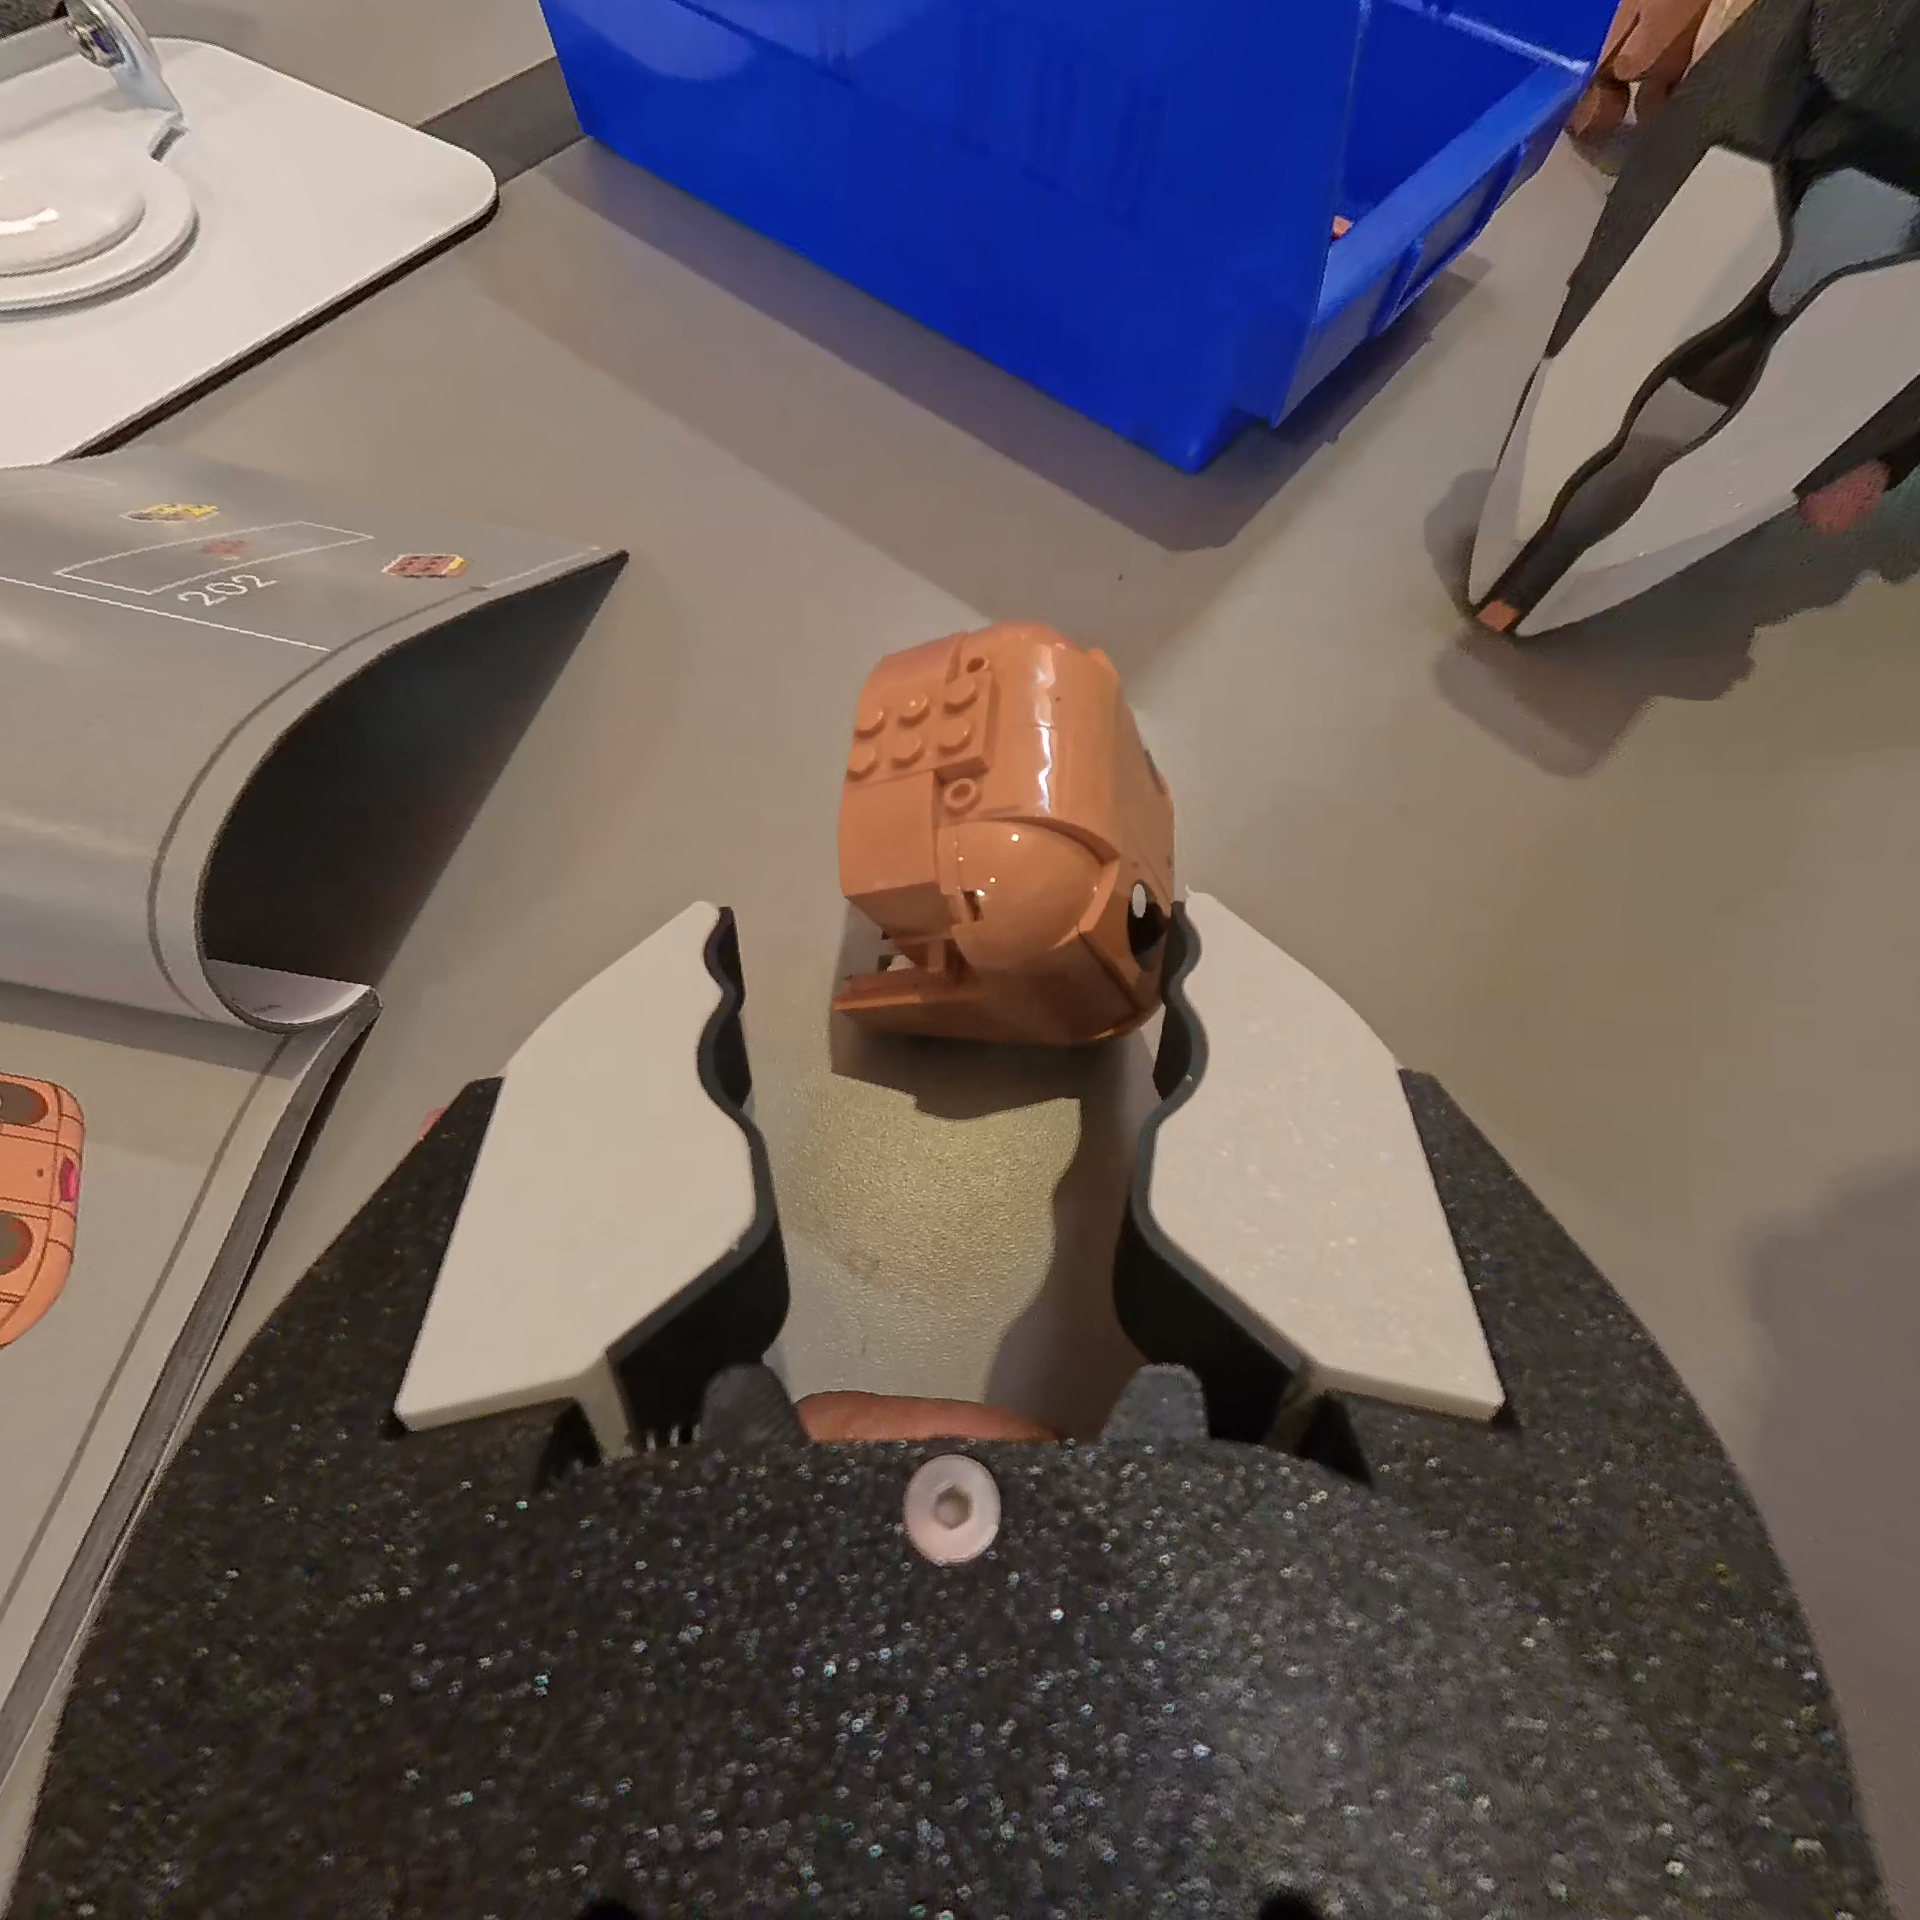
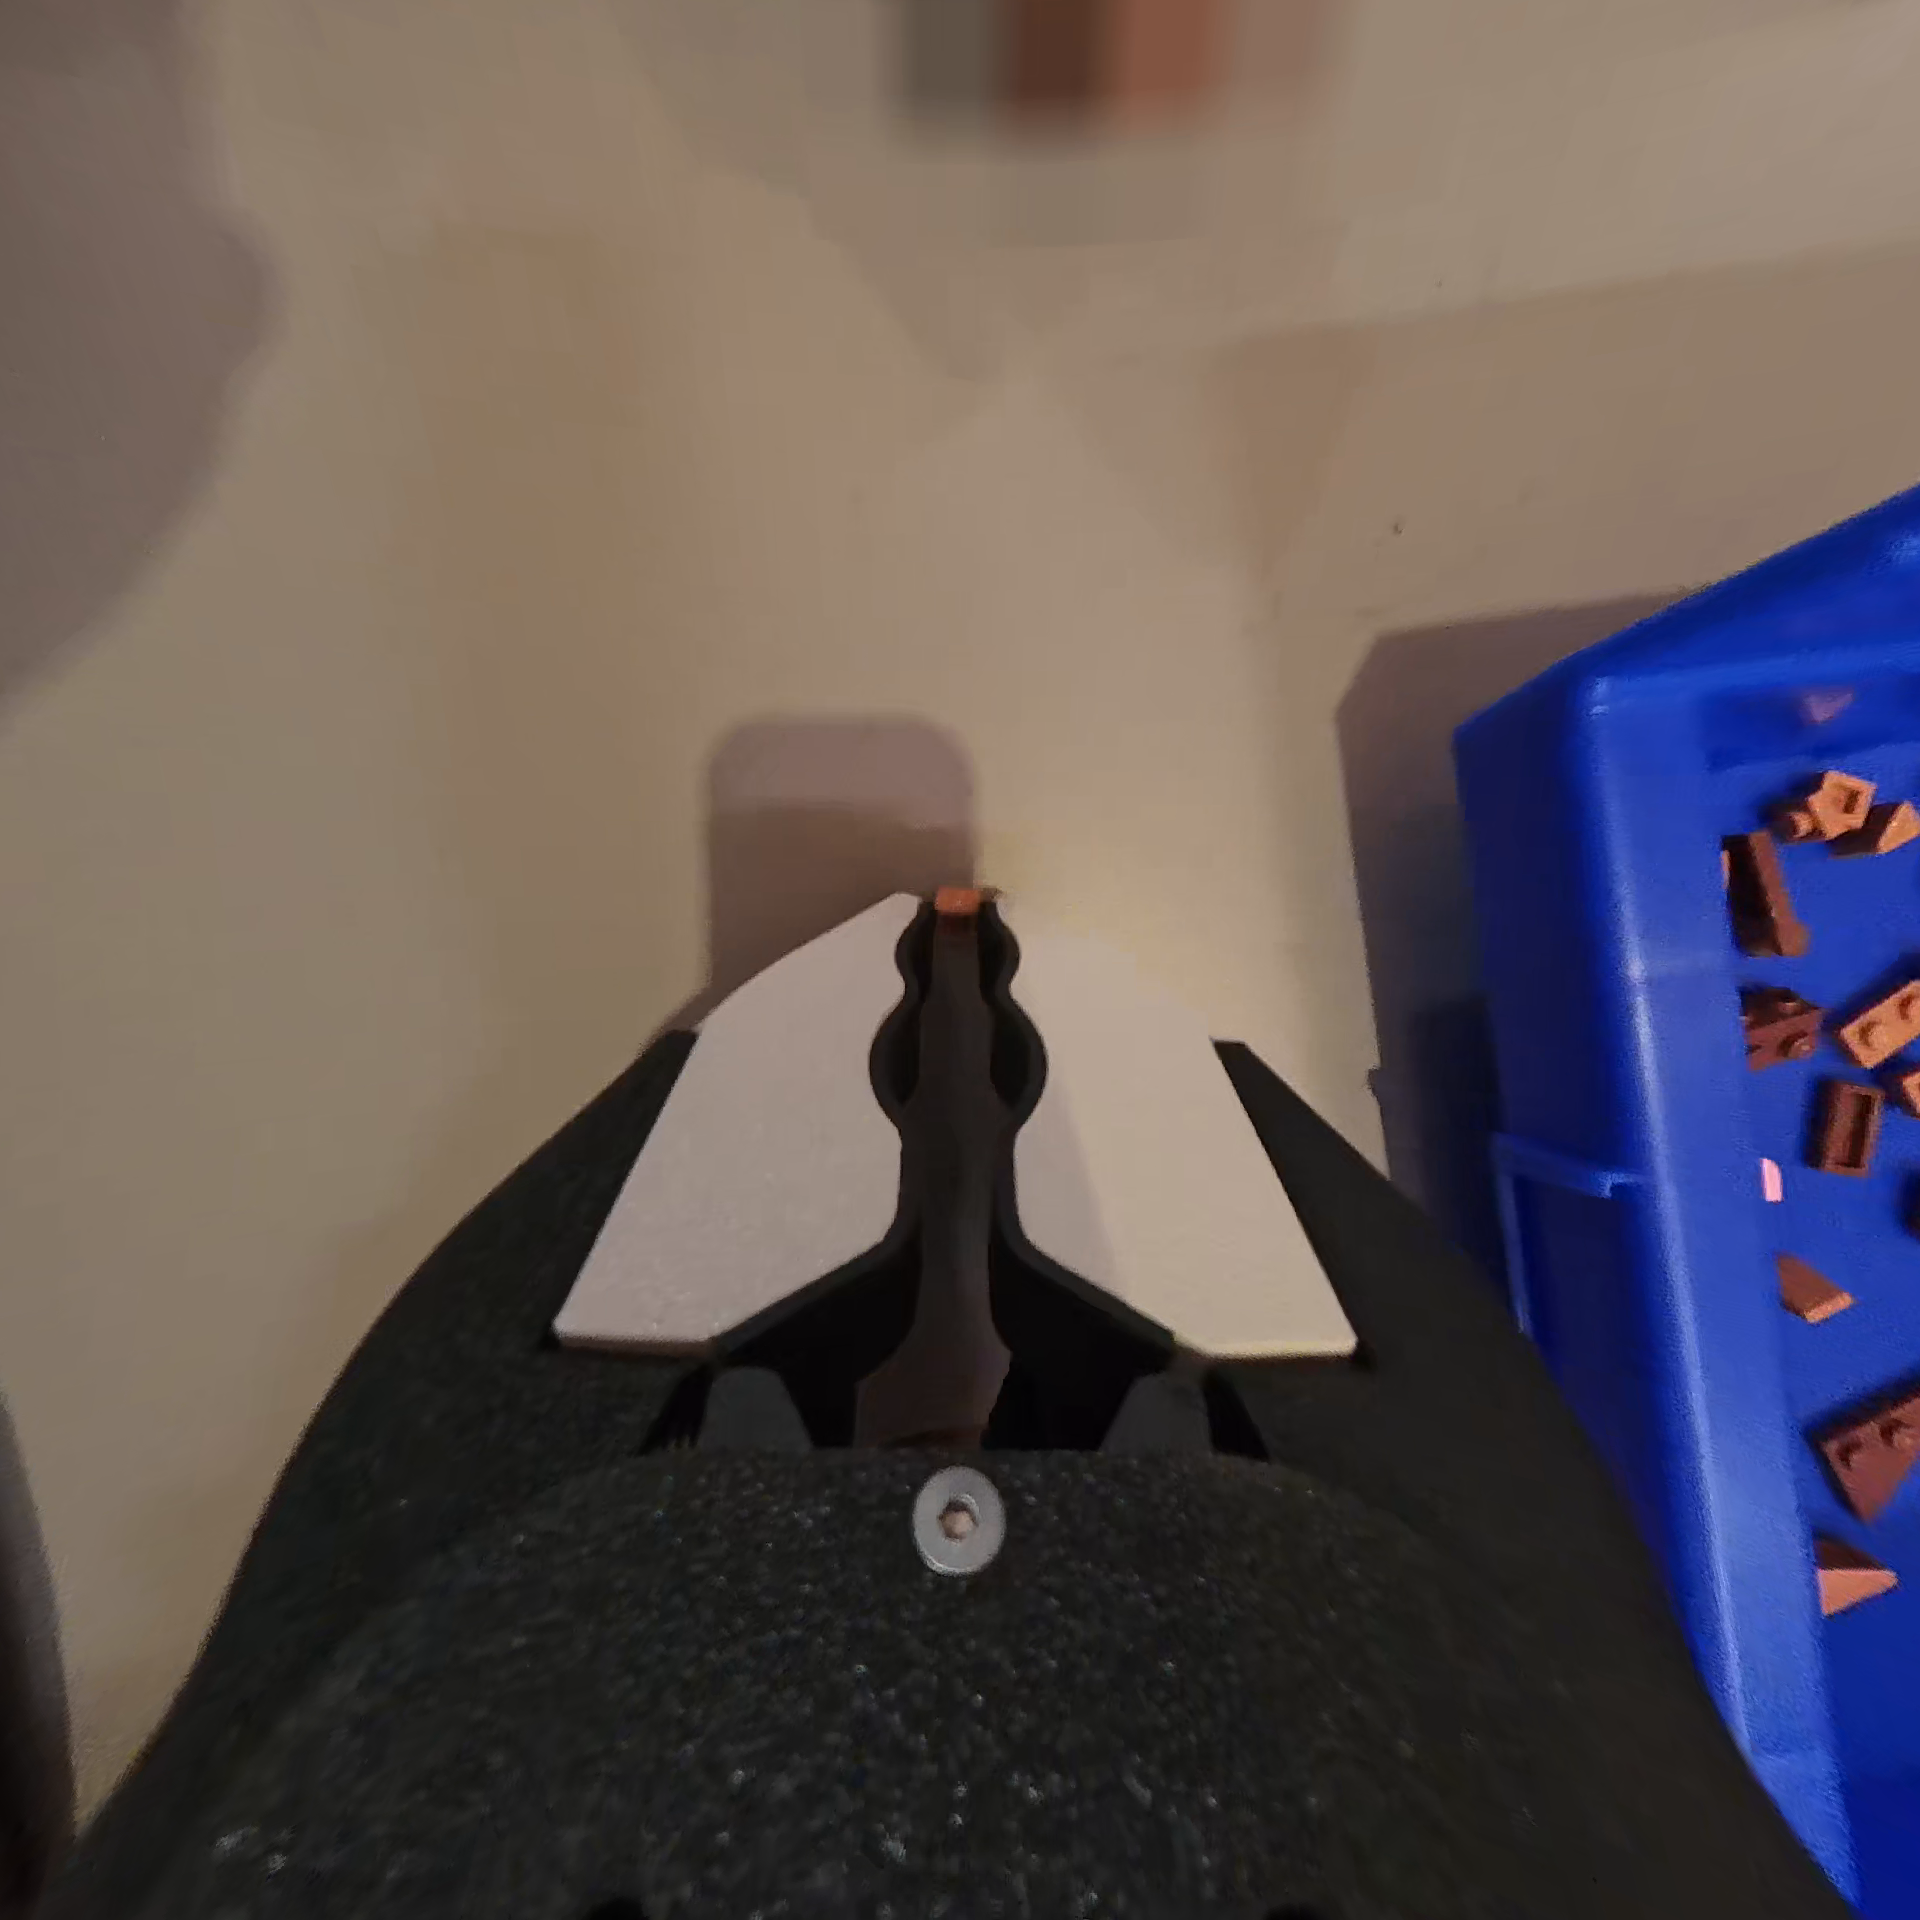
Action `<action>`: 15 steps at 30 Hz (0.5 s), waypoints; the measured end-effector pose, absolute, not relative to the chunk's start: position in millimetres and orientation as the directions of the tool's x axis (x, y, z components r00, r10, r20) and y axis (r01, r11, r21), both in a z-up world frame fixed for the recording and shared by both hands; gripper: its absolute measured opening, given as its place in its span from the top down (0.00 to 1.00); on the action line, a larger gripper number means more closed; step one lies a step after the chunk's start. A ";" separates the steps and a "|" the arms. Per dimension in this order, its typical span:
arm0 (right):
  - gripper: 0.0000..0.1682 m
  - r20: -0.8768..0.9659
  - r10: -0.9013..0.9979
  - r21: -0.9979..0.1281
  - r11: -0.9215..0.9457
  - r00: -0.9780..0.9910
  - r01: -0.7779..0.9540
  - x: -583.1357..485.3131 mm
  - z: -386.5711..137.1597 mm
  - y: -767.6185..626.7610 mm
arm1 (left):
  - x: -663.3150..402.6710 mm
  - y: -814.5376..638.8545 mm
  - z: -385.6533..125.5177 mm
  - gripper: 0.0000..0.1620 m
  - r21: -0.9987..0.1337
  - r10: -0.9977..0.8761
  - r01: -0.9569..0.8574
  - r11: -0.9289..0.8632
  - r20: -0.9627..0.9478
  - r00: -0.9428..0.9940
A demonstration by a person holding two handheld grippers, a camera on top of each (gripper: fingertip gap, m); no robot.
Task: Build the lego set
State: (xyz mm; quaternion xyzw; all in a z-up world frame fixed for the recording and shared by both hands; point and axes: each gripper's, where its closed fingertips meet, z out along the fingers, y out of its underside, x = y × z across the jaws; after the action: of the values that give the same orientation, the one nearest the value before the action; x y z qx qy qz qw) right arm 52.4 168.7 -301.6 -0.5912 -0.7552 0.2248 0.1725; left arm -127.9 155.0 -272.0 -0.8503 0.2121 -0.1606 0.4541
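Model: the tan lego model is lying at frame centre on the table.
Left gripper: spread wide, framing the model to steady it.
Right gripper: pinching a small brick, tip down.
Bin: the blue bin, right edge, is holding spare bricks.

The open booklet runs off the left edge of the left wrist view, its printed drawings only partly shown. The blue bin is cut by the top edge there and by the right edge in the right wrist view. The small orange piece pinched in the right tool is mostly hidden between the fingers. The far table is blurred.
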 end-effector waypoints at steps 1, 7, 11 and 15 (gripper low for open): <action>0.94 -0.004 0.970 -0.547 0.200 -0.242 0.813 52.6 -299.9 169.5 | -127.9 154.9 -272.0 0.52 -0.840 -0.506 -0.214 -0.498 0.081 0.859; 0.88 0.029 0.969 -0.606 0.212 -0.245 0.767 54.9 -248.9 195.8 | -128.0 154.9 -272.0 0.52 -0.840 -0.506 -0.213 -0.499 0.083 0.858; 0.90 0.096 0.965 -0.638 0.248 -0.244 0.729 52.8 -209.0 234.7 | -128.1 155.0 -272.0 0.52 -0.840 -0.506 -0.210 -0.500 0.087 0.858; 0.92 0.211 0.925 -0.542 0.380 -0.316 0.749 42.1 -212.9 283.3 | -128.3 155.2 -272.1 0.52 -0.839 -0.506 -0.206 -0.504 0.093 0.858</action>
State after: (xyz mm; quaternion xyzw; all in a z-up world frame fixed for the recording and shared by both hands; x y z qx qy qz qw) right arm 42.1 283.3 -212.9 -0.5283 -0.7921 0.1753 0.2504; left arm -128.3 155.2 -272.1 -0.8511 0.2090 -0.1657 0.4522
